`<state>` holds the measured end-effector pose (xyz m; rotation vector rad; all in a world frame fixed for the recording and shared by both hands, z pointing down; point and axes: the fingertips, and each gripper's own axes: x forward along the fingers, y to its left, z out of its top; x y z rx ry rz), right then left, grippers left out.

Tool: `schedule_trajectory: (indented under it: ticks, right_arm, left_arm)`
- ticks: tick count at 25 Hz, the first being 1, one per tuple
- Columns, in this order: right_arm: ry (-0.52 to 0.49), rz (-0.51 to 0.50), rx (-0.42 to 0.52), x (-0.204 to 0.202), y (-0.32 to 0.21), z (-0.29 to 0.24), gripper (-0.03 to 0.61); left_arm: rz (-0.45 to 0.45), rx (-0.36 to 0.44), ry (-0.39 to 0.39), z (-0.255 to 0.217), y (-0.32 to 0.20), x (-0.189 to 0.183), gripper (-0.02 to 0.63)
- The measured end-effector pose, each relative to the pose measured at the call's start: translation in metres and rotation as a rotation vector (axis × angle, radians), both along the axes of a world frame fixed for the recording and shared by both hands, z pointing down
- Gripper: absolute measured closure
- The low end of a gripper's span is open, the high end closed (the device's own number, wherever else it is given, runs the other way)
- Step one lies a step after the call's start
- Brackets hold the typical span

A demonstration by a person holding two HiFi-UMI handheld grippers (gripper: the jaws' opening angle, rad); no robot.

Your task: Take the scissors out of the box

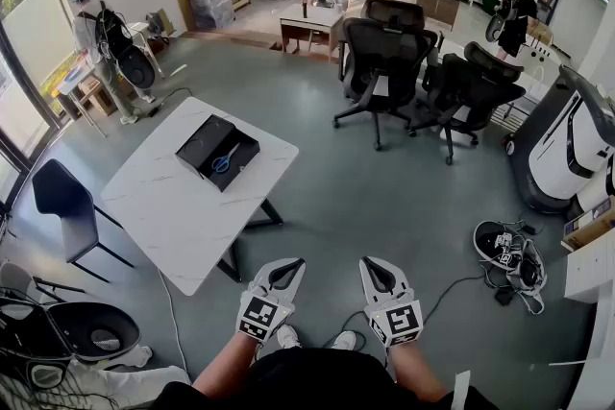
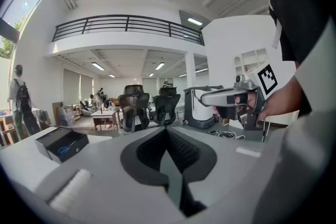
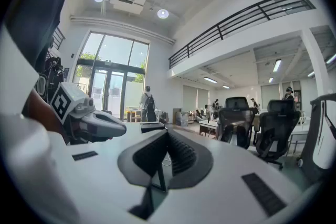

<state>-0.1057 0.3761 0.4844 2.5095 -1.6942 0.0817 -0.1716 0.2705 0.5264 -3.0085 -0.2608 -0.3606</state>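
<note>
The left gripper (image 1: 291,264) and right gripper (image 1: 369,263) hover side by side, jaws pressed together, empty. Well apart from them, blue scissors (image 1: 227,158) lie in a black box (image 1: 204,137) on a table (image 1: 183,211).

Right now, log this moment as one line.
scissors: in box on table | left gripper: shut, empty | right gripper: shut, empty | task: not started

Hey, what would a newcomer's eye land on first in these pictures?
An open black box sits on the white marble-look table, left of centre, with blue-handled scissors inside. At the bottom edge, the left hand-held gripper and right hand-held gripper point forward side by side, both shut and empty, short of the table.
</note>
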Motion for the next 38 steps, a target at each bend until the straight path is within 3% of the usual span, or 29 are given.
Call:
schedule_trajectory:
  ticks: [5, 10, 15, 25, 38]
  right_arm:
    - [0.031, -0.032, 0.0, -0.006, -0.037, -0.011, 0.571]
    - [0.032, -0.051, -0.003, -0.021, -0.055, -0.014, 0.572]
    - [-0.01, -0.067, 0.067, -0.036, -0.068, -0.017, 0.571]
    - [-0.02, -0.107, 0.05, -0.078, -0.111, -0.014, 0.571]
    - [-0.039, -0.135, 0.034, -0.069, -0.13, -0.004, 0.571]
  left_arm:
    - [-0.066, -0.049, -0.007, -0.002, -0.037, -0.02, 0.604]
    - [-0.064, -0.1, 0.012, -0.001, -0.041, -0.028, 0.604]
    - [-0.078, -0.086, 0.067, -0.007, -0.055, -0.04, 0.604]
    - [-0.058, -0.097, 0.056, -0.003, -0.093, -0.07, 0.604]
    - [-0.08, -0.1, 0.032, 0.01, -0.11, -0.066, 0.604]
